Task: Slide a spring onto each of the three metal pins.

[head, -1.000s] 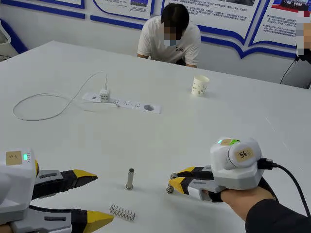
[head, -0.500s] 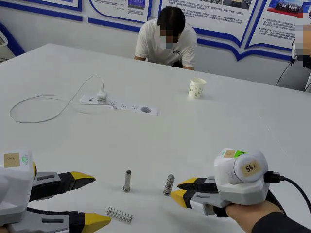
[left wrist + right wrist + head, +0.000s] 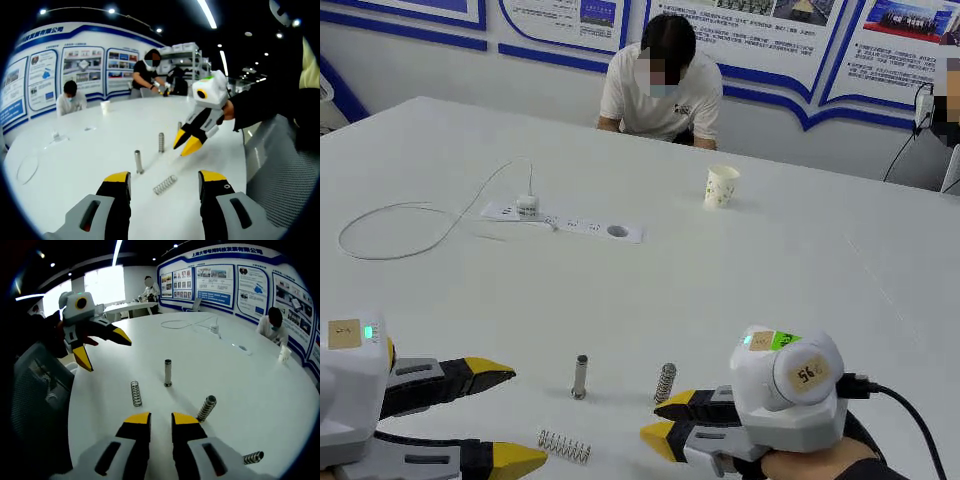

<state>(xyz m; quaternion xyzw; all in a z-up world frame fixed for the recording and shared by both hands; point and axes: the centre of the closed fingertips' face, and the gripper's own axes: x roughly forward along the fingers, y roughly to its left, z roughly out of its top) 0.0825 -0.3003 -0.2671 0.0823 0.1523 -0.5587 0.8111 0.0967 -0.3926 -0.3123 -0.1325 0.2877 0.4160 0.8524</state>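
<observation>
One spring-sleeved pin point(image 3: 665, 383), apparently tilted.

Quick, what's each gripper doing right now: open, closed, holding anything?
Left gripper: wide open, holding nothing.
Right gripper: open by a narrow gap, holding nothing.

our left gripper point(image 3: 165, 178), jaws spread wide, loose spring point(image 3: 165, 184) flat on the white table point(image 3: 75, 160) just ahead, we see a bare pin point(image 3: 138, 161) upright behind it, right gripper point(image 3: 184, 145) hovering beyond, slightly parted
</observation>
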